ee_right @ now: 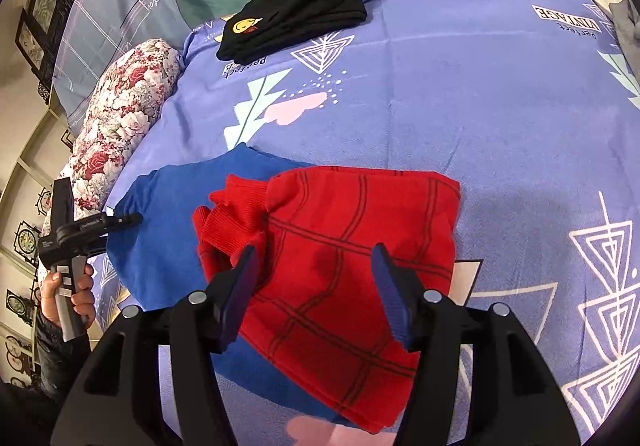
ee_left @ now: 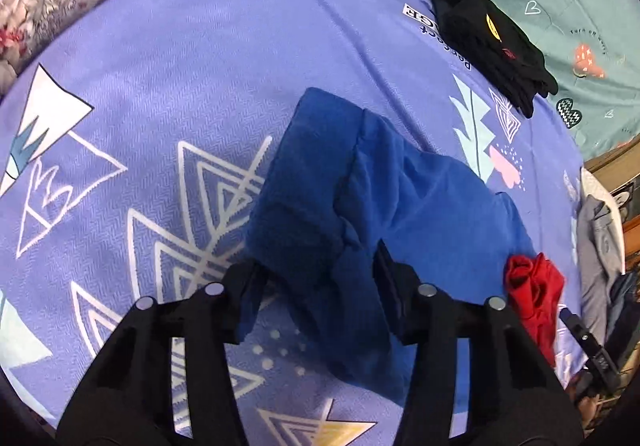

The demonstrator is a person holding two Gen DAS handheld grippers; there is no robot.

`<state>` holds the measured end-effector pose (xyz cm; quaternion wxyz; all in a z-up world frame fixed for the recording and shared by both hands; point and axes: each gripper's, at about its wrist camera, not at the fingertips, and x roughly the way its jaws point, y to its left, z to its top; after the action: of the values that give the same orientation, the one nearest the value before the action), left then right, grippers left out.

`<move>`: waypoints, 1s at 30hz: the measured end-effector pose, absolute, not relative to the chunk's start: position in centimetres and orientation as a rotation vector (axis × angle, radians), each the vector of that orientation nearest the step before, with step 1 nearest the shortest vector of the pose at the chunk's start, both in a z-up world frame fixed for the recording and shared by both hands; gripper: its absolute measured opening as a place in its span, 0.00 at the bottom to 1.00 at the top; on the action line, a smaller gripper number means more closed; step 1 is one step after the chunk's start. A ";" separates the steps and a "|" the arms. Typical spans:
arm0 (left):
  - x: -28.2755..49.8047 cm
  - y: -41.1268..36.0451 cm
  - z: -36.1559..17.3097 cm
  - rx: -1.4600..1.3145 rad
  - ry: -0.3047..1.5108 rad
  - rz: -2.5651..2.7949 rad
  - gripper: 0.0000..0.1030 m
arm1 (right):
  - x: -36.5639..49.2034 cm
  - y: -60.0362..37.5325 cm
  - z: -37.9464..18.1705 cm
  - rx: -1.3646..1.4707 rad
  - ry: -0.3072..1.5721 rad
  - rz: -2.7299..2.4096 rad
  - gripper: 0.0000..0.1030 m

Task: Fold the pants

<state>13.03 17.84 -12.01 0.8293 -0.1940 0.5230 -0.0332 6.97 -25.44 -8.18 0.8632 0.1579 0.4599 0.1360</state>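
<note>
**Blue fold between our left jaws, red half under our right**

Our left gripper (ee_left: 320,278) has its jaws narrowed around a bunched fold of the blue pants (ee_left: 360,198) on the purple bedsheet (ee_left: 180,86); whether the pads truly press the cloth we cannot tell. Our right gripper (ee_right: 316,286) hangs moderately open over the red pants (ee_right: 360,230), holding nothing. The red cloth hides part of the blue pair. Folded black pants (ee_right: 296,22) lie well apart.
</note>
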 end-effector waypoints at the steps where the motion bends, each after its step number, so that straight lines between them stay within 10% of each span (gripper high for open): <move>1: 12.9 17.6 -11.8 -0.395 1.107 -0.069 0.42 | 6.8 -25.6 -8.1 0.330 0.960 0.286 0.57; 16: 8.7 1.3 2.7 -0.030 0.801 -0.427 0.34 | 4.6 -29.7 -7.7 0.399 0.913 0.271 0.57; 26: 10.9 -5.4 -5.1 -0.107 1.078 -0.598 0.38 | 3.0 -32.1 -7.0 0.415 0.902 0.219 0.68; 30: 10.1 -1.8 -3.6 -0.116 1.004 -0.546 0.75 | 4.3 -31.0 -7.2 0.453 0.918 0.276 0.72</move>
<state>10.06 -1.77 -3.64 0.8396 -0.0548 0.4748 -0.2581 4.30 -31.05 -7.25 0.8627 0.2162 0.4378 0.1317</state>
